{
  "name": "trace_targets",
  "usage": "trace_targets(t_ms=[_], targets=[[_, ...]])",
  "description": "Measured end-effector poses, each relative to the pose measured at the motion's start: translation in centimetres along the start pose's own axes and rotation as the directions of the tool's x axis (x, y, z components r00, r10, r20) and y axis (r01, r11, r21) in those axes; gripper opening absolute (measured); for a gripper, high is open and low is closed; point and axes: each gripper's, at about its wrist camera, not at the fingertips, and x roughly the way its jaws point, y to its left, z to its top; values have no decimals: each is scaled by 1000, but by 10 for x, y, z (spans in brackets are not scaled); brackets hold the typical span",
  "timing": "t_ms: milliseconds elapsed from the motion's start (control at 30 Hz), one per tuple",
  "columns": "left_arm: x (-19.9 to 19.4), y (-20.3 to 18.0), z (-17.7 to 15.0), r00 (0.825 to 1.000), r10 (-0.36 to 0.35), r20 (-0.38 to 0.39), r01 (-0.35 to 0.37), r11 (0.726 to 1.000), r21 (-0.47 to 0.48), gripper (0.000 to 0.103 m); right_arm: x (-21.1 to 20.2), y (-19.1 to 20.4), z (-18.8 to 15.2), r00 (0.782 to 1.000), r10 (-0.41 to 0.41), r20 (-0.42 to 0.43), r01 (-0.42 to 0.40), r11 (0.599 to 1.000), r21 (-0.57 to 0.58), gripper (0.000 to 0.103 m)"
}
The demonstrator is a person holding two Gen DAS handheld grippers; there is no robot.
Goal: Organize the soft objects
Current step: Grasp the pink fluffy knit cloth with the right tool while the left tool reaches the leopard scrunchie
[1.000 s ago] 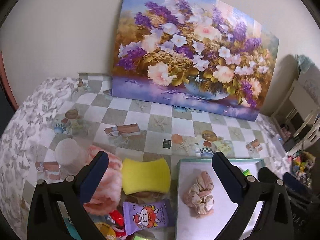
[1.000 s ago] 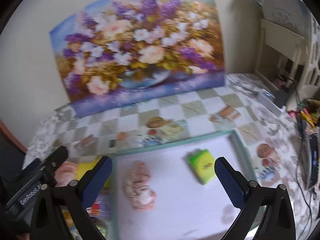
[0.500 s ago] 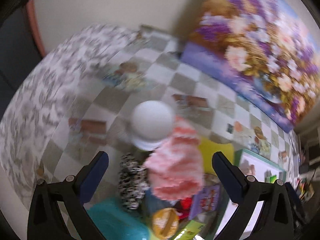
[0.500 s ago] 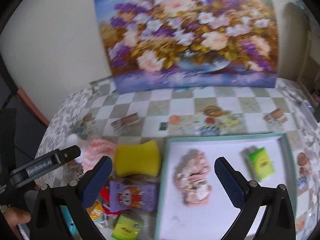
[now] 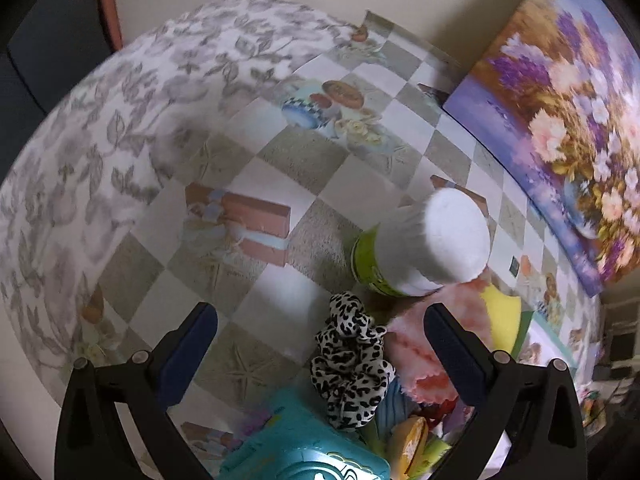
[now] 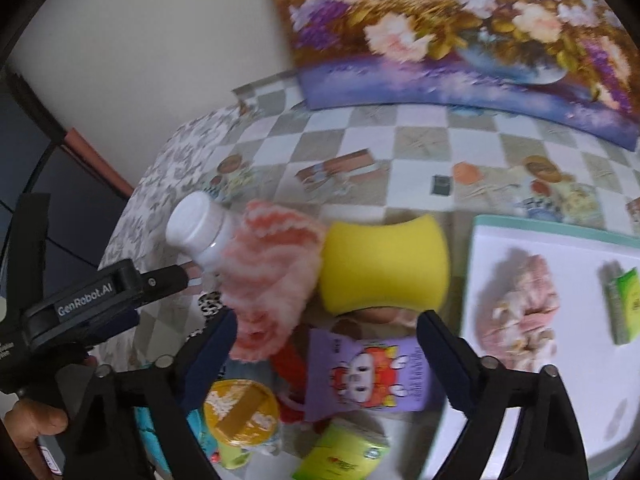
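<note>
Both claws hang over a messy pile of things on the checkered table (image 5: 280,152). Left claw (image 5: 320,356) has its fingers wide apart, with the spotty black-and-white scrunchie (image 5: 352,364) lying between them, but the pads do not touch it. Right claw (image 6: 326,356) has its fingers closing, with nothing squeezed yet; the purple snack bag (image 6: 368,372) lies between them, just below the yellow sponge (image 6: 384,264). Beside the sponge sits the fluffy pink cloth (image 6: 268,276), leaning on a white bottle (image 6: 200,228). A white tray (image 6: 592,412) sits to the side, probably as the home for soft things, since a pink scrunchie (image 6: 520,312) and a small green pack (image 6: 624,304) already lie in it. A second ago both claws looked out at the flower painting (image 6: 460,28) and the tray. Now they point down at the pile, much closer to it. The left one has swung over to the bottle side, likely to pick the spotty scrunchie.
</note>
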Motion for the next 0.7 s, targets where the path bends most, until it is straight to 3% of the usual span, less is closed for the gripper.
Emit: trace_targets(t_ms=[200, 300, 333, 533, 633, 700], targets=[[11, 3, -3, 999, -35, -41, 34, 999, -29, 103, 10, 10, -2, 1000, 19, -8, -19, 1000, -21, 72], [17, 5, -4, 996, -62, -58, 59, 996, -61, 103, 14, 13, -3, 1000, 25, -4, -25, 1000, -14, 61], [18, 6, -4, 996, -62, -62, 58, 996, -66, 103, 16, 13, -3, 999, 31, -7, -31, 999, -12, 53], [25, 6, -7, 996, -53, -75, 48, 997, -67, 103, 26, 16, -6, 997, 72, -17, -72, 997, 7, 30], [25, 7, -8, 996, -59, -67, 54, 995, -80, 103, 25, 17, -6, 997, 74, -7, -74, 997, 7, 10], [25, 8, -8, 996, -63, -66, 57, 995, -86, 103, 24, 16, -6, 996, 88, -7, -88, 996, 4, 8]])
